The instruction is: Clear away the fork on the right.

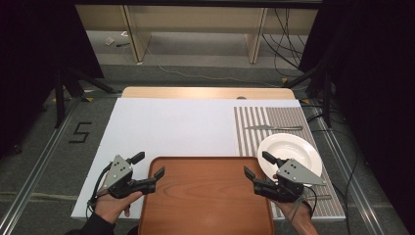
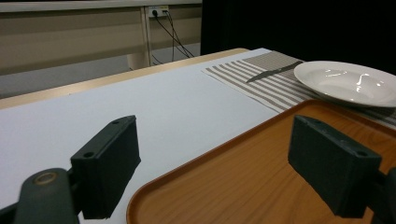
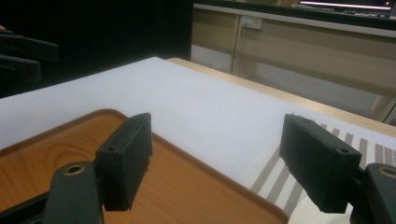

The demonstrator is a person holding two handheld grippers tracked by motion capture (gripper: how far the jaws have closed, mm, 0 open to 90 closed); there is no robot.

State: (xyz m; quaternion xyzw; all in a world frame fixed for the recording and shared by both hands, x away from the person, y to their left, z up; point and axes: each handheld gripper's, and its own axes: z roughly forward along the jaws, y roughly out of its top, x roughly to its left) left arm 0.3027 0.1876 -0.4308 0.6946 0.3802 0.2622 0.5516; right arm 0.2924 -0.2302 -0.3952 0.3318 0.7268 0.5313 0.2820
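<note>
Both grippers, left (image 1: 149, 165) and right (image 1: 256, 164), are gaping wide, straddling the tray (image 1: 205, 196) corners at bottom centre of the high view; nothing is gripped, so lifting appears not yet begun.

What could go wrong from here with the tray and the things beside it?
1. The right hand-held gripper, open, straddles the tray's far right corner close to the plate; a swing might knock the plate.
2. The left hand-held gripper, also open, straddles the far left corner; uneven grips could tilt the tray.
3. Pushed forward, the tray may ruck the striped mat or shift the knife.
</note>
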